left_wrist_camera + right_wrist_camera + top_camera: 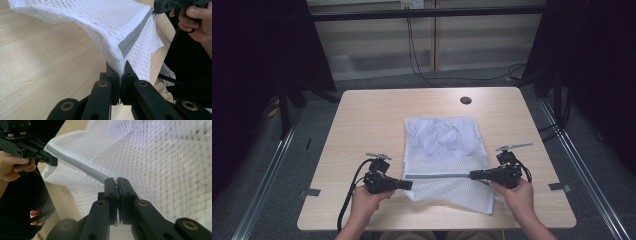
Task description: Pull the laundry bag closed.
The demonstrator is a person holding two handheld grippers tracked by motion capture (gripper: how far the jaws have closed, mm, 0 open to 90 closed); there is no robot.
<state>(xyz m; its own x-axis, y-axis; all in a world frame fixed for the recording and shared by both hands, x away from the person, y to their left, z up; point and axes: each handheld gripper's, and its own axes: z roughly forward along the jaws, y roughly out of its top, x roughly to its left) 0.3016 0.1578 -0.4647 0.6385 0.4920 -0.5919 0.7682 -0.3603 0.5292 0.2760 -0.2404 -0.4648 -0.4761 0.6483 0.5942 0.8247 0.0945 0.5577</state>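
A white mesh laundry bag [443,150] with a grey zipper band [439,176] lies on the wooden table [362,120], and crumpled white fabric shows through its far half. My left gripper [408,184] is shut on the bag's left end of the zipper [130,43], its jaws [121,70] pinching mesh and band. My right gripper [473,175] is shut on the zipper's right end [75,163], jaws [116,181] pressed together on it. The band is stretched taut between the two grippers, lifted slightly off the table. In the right gripper view the left gripper [53,161] shows at top left.
A small dark round hole [465,100] sits near the table's far edge. Black curtains flank both sides. Cables trail on the floor behind the table. Metal floor rails run along both sides. Bare tabletop lies to the left of the bag.
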